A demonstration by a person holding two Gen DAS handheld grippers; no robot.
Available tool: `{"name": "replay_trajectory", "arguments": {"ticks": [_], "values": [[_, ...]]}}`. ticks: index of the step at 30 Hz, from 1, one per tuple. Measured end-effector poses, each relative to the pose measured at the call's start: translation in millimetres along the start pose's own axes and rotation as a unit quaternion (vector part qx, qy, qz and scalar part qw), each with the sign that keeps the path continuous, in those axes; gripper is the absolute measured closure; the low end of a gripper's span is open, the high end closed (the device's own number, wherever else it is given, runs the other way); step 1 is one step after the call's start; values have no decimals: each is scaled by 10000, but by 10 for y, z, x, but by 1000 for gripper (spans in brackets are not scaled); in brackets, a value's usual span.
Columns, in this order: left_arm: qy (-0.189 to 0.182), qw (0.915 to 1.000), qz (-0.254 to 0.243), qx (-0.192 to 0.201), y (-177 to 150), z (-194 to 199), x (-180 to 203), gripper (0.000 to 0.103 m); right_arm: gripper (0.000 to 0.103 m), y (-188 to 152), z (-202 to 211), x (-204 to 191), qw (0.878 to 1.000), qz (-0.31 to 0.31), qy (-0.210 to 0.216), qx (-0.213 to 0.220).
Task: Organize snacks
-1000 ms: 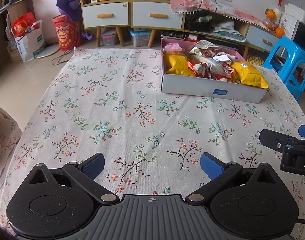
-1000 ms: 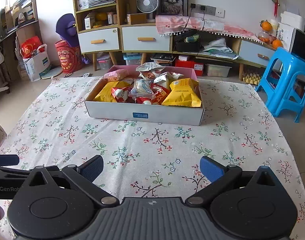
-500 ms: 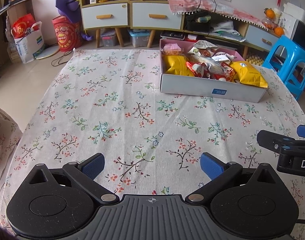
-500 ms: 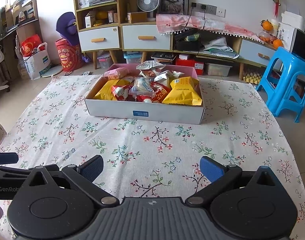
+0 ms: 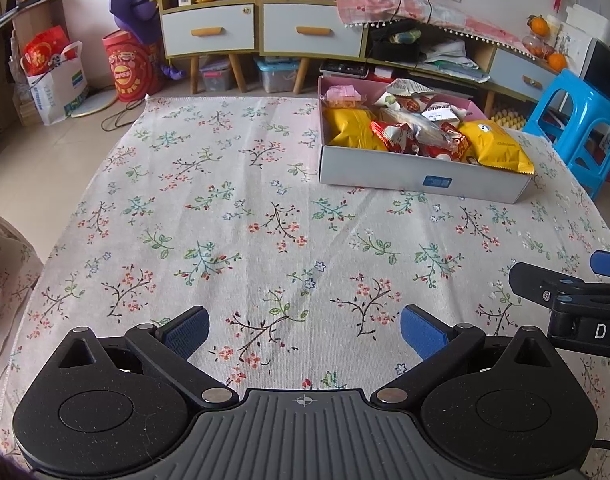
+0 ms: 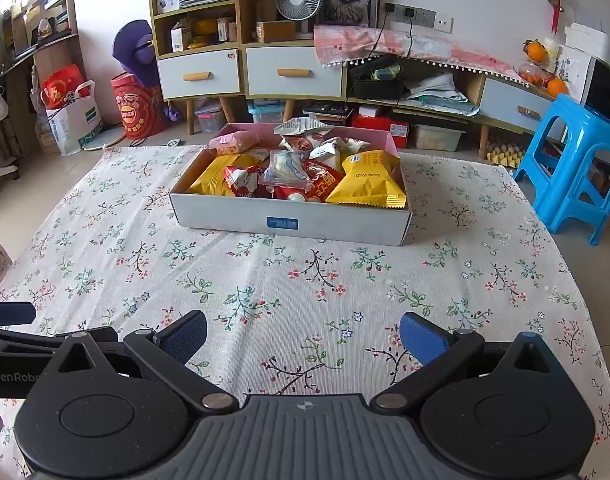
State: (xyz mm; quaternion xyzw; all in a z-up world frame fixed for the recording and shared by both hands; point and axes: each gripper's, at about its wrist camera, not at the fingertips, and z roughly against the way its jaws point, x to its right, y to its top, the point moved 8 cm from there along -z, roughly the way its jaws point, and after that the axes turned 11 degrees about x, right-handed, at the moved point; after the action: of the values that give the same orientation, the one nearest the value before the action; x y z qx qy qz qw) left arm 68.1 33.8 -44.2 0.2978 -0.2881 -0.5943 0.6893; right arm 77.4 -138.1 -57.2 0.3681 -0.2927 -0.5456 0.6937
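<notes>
Here, two grippers hover low over the floral surface [image 6: 305, 280], side by side. The left gripper [image 5: 304, 326] is spread wide with nothing between its blue pads, and so is the right gripper [image 6: 303, 334]. One white cardboard box [image 6: 289, 222] sits well ahead of both, on the far half of the surface. It holds a heap of snacks: two large yellow bags [image 6: 371, 178], one at each end, with several smaller red and white packets [image 6: 301, 176] piled between them.
</notes>
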Motion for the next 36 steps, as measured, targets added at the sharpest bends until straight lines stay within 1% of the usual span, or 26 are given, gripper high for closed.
{"name": "replay_trajectory", "arguments": {"ticks": [36], "values": [[19, 10000, 15, 2, 5, 14, -6, 1, 9, -25, -26, 3, 10000, 23, 9, -48]]}}
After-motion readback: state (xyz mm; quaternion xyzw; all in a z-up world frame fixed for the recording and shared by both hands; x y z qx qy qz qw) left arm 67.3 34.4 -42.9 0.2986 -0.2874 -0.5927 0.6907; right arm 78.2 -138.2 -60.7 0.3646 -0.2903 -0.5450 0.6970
